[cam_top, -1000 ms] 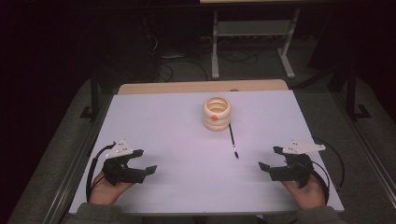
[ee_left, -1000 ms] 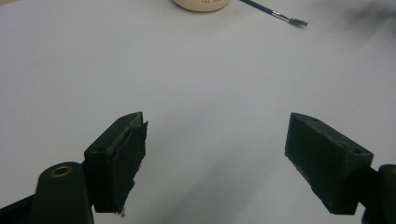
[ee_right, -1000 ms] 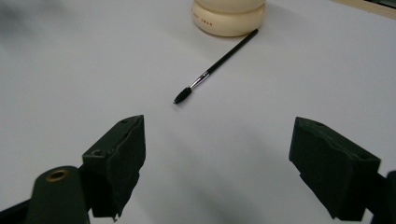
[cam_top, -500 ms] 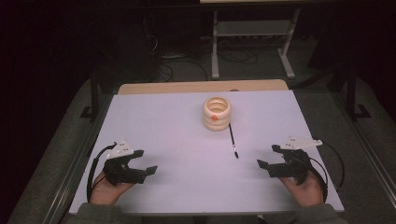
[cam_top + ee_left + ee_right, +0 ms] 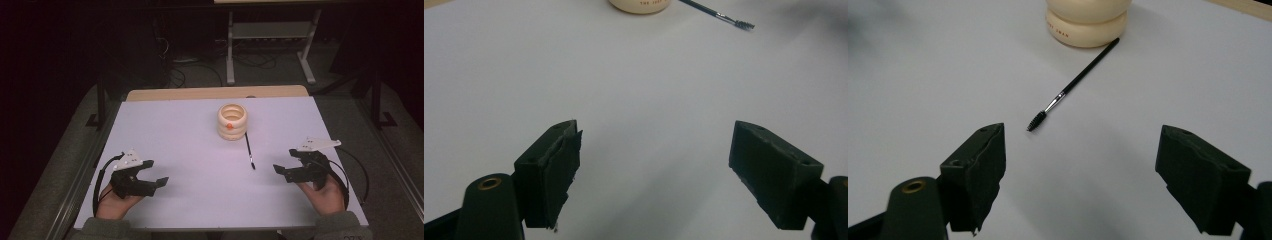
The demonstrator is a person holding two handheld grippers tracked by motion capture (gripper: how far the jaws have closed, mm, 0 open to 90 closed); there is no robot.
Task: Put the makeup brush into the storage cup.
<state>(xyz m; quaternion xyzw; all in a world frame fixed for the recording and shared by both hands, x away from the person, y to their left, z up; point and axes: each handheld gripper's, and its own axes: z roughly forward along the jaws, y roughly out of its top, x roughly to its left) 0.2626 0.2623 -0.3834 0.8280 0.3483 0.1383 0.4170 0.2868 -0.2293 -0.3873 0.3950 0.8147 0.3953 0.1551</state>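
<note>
A cream ribbed holder [image 5: 232,121] with a small orange dot stands upright on the white table [image 5: 180,145], back of centre. A thin black brush [image 5: 249,150] lies flat just in front of it, its bristle tip [image 5: 1036,121] pointing toward me. My right gripper [image 5: 283,172] hovers open at the front right, the brush [image 5: 1075,81] lying ahead of its jaws, the holder [image 5: 1087,21] beyond. At the front left my left gripper [image 5: 156,173] is open and empty; the holder's base [image 5: 640,5] and the brush tip [image 5: 744,23] lie far ahead of it.
The table's wooden back edge [image 5: 215,92] shows behind the white sheet. A metal stand [image 5: 270,40] and cables sit on the dark floor beyond. Metal rails run along both sides of the table.
My right gripper has shifted slightly left and forward toward the brush. The left gripper has barely moved.
</note>
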